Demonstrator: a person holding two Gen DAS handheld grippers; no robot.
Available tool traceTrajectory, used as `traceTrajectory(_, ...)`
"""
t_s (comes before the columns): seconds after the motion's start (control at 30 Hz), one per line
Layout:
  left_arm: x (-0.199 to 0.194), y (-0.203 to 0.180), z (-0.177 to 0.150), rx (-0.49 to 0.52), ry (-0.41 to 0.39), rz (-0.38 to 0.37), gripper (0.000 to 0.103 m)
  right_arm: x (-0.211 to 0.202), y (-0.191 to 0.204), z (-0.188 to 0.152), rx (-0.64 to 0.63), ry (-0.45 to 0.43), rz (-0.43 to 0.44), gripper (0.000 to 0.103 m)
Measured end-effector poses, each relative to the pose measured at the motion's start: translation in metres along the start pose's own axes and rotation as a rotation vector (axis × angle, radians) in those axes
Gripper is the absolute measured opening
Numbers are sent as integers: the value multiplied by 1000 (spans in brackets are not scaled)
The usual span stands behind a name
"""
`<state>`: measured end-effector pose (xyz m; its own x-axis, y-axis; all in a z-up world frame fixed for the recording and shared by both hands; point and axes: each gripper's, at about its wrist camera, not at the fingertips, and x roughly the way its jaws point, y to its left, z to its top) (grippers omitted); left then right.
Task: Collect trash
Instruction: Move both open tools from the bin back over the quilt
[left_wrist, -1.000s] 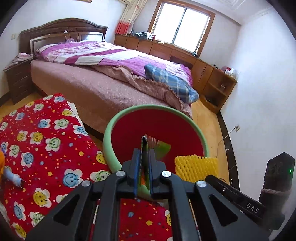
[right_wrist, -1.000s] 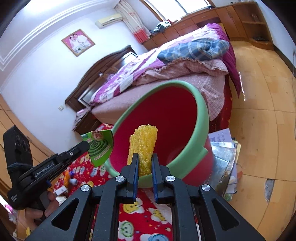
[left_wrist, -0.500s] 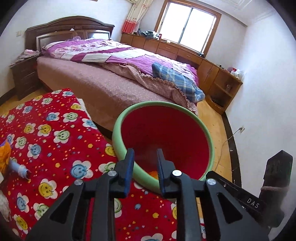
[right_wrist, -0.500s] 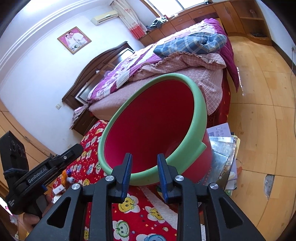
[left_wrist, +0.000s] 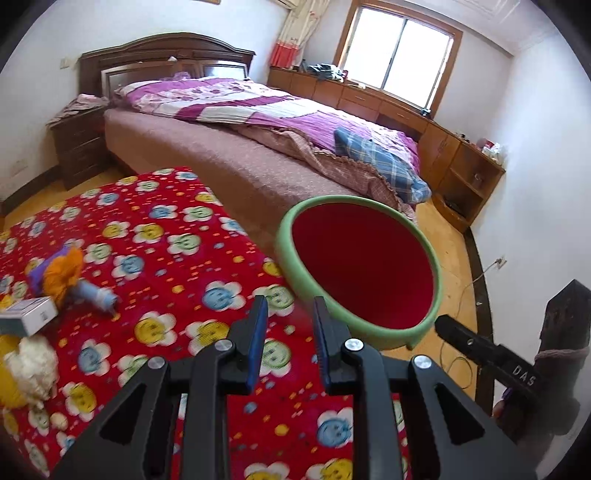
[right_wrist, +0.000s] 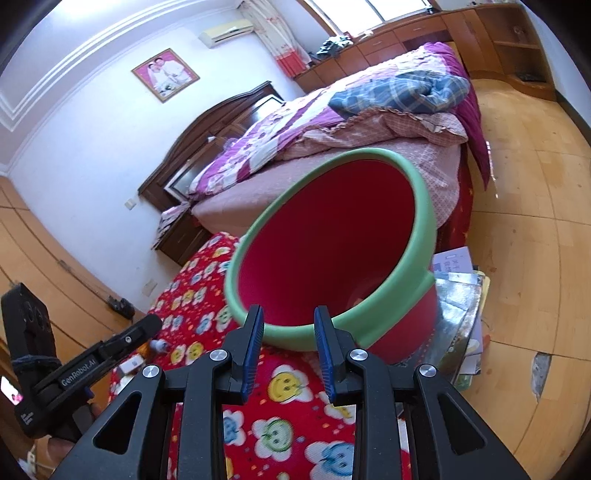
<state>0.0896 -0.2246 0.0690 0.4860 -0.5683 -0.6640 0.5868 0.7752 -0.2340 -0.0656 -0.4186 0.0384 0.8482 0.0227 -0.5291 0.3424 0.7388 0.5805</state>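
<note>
A red bin with a green rim (left_wrist: 369, 280) (right_wrist: 332, 258) stands at the edge of the red flowered cloth (left_wrist: 155, 266). My left gripper (left_wrist: 289, 332) is open and empty, just short of the bin's near rim. My right gripper (right_wrist: 288, 339) is open and empty, close to the bin's near rim. Loose items lie on the cloth at the left: an orange and purple piece (left_wrist: 61, 269), a blue tube (left_wrist: 98, 295), a small white box (left_wrist: 27, 315) and a white fluffy lump (left_wrist: 31, 367). The bin's bottom is hidden.
A bed with purple bedding (left_wrist: 266, 122) stands behind the bin. Stacked papers and magazines (right_wrist: 461, 306) lie on the wooden floor (right_wrist: 524, 229) beside the bin. A cable (left_wrist: 476, 277) runs along the floor by the right wall.
Both grippers opened and let go: the green wrapper left my left gripper, the yellow foam net left my right. Both pulled back from the bin, the left swinging leftward.
</note>
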Motion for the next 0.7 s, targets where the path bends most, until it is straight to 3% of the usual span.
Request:
traceTrajectory(0.13,-16,13,-7,-21,-4,42,29,-3,13,-4,-24,5,17,30)
traceTrajectory(0.27,-33,28,-14,-43,-17,75,38,-3,25,-11,-50,15,38,43)
traceTrajectory(0.4,-49,43,-21,-68,-25,118,43,0,39,-21,-80,43,59,46)
traceTrajectory(0.7,-84,87,-38,-147,-52,206,45,0,66,-34,-128,53,70,56)
